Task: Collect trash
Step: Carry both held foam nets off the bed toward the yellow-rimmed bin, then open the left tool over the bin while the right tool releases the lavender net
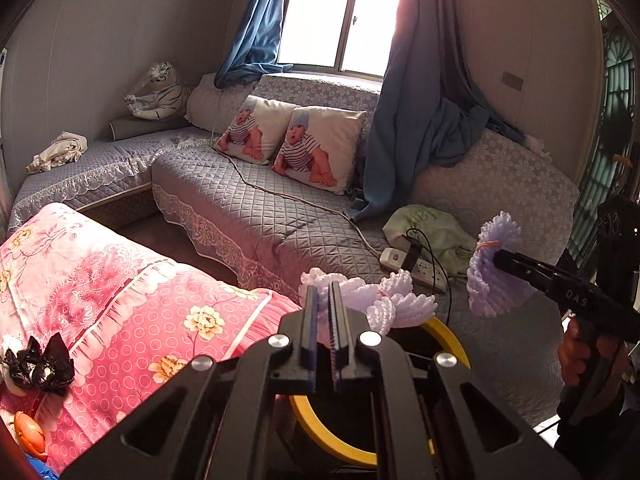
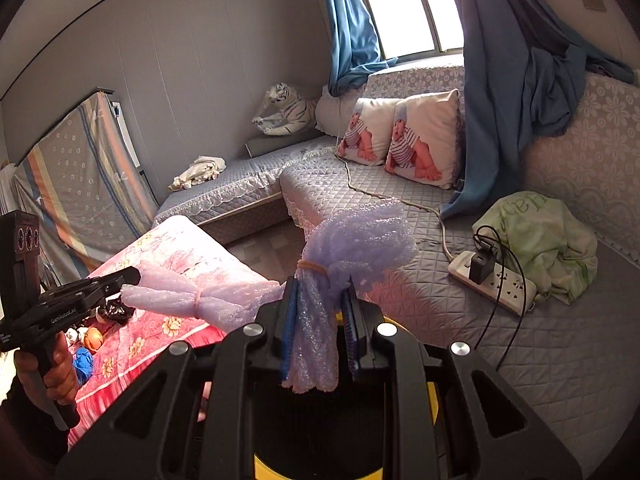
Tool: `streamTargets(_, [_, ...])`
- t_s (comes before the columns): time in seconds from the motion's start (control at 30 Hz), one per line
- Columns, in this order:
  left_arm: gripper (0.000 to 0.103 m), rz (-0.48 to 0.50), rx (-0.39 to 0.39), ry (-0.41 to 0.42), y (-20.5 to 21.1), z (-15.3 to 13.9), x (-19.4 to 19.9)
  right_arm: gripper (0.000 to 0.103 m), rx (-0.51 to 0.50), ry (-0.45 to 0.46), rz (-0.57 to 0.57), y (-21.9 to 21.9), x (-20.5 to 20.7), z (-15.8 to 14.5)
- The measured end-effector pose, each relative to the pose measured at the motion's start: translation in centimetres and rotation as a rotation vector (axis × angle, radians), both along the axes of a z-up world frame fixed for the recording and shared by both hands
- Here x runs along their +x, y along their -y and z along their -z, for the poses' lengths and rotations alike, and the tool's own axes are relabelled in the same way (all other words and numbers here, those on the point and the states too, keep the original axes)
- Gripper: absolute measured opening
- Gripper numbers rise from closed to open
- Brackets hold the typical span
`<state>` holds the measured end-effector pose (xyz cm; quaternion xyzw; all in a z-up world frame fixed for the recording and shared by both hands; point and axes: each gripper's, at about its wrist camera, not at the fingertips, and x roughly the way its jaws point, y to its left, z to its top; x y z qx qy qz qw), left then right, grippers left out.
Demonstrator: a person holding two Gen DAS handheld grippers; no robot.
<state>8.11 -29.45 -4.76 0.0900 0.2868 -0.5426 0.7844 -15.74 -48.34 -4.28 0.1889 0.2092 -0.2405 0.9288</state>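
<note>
While the left gripper (image 1: 325, 292) sat at the lower centre of the left wrist view, its jaws were almost closed on a foam net (image 1: 362, 296), which spread out to the right of the tips. I could not see the pinch itself here. Below it showed the yellow rim of a bin (image 1: 450, 338). At the right edge the right gripper (image 1: 500, 259) was clamped on a second net (image 1: 490, 270), which hung in the air. Black trash (image 1: 38, 366) lay on the pink quilt (image 1: 132, 292) at the lower left, beside an orange thing (image 1: 30, 430).

From the right wrist view, the right gripper (image 2: 320, 300) pinched its net (image 2: 352, 240) just under the orange band, in the centre. At the left the left gripper (image 2: 134, 276) held the end of the other net (image 2: 200, 296). The bin (image 2: 432, 396) lay directly below.

I judge that the nets are very light, soft and springy, not fragile, so they may catch on the jaws; the banded waist is the firmest place to hold.

I counted two nets, two grippers, one bin, two baby cushions (image 2: 400, 132), one toy tiger (image 2: 290, 114) and one power strip (image 2: 494, 286).
</note>
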Motion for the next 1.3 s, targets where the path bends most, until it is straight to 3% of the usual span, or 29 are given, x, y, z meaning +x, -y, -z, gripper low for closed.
streamTargets(0.53, [0.005, 0.051, 0.113, -0.041, 3.8, 4.4, -1.3, 0.021, 0.095, -0.107, -0.035, 1.4, 0.8, 4.4])
streamTargets(0.7, [0.006, 0.057, 0.115, -0.044, 4.2, 4.7, -1.5, 0.028, 0.104, -0.122, -0.057, 1.3, 1.2, 4.9])
streamTargets(0.77, [0.013, 0.057, 0.116, -0.056, 4.2, 4.7, -1.4, 0.032, 0.103, -0.126, -0.052, 1.4, 1.3, 5.0])
streamTargets(0.83, [0.038, 0.042, 0.115, -0.05, 4.1, 4.7, -1.5, 0.036, 0.111, -0.131, -0.042, 1.7, 1.3, 5.2])
streamTargets(0.87, [0.043, 0.033, 0.111, -0.046, 4.0, 4.7, -1.5, 0.04, 0.118, -0.131, -0.037, 1.9, 1.3, 5.3])
streamTargets(1.0, [0.047, 0.016, 0.104, -0.054, 3.6, 4.4, -1.2, 0.05, 0.146, -0.138, -0.02, 2.4, 1.3, 5.7])
streamTargets(1.3, [0.047, -0.051, 0.064, -0.033, 1.4, 2.5, -0.1, 0.051, 0.134, -0.114, -0.044, 1.9, 2.5, 4.9])
